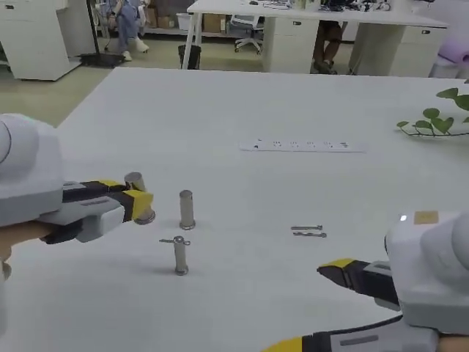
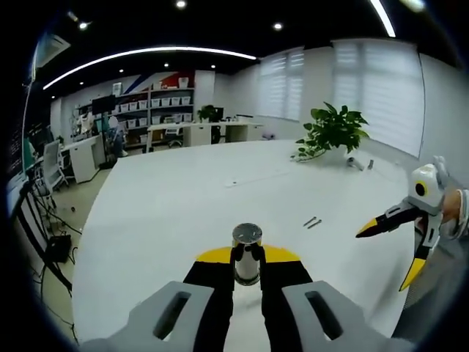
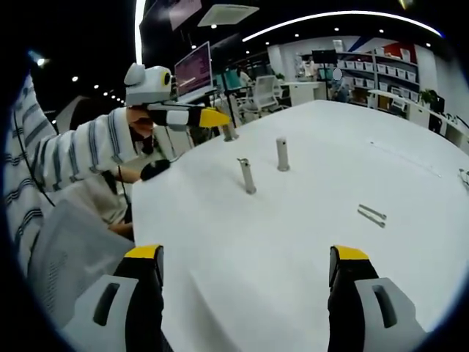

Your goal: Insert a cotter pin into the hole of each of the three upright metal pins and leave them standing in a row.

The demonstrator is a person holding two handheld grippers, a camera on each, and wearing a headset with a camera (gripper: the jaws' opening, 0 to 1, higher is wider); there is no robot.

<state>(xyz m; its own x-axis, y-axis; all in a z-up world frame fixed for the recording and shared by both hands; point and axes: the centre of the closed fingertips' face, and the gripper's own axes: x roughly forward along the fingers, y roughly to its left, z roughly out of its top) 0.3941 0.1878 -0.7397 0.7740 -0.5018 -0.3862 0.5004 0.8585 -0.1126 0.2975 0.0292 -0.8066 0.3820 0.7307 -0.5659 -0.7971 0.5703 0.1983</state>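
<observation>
Left of frame, my left gripper point(image 2: 248, 257) grips a metal pin point(image 1: 135, 182); my right gripper point(image 3: 245, 253) stands wide open, empty. The front pin point(image 1: 180, 255) seems already cottered; next I must pick a loose cotter pin point(image 1: 306, 228), centre right.

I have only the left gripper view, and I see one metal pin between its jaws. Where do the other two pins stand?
Observer: In the head view both stand upright on the table, to the right of the held pin. The second pin is beside it, and the third pin is nearer the person.
Operator: Does any of them carry a cotter pin already?
Observer: Yes. The third pin has a cotter pin through its top. The second pin looks bare.
</observation>
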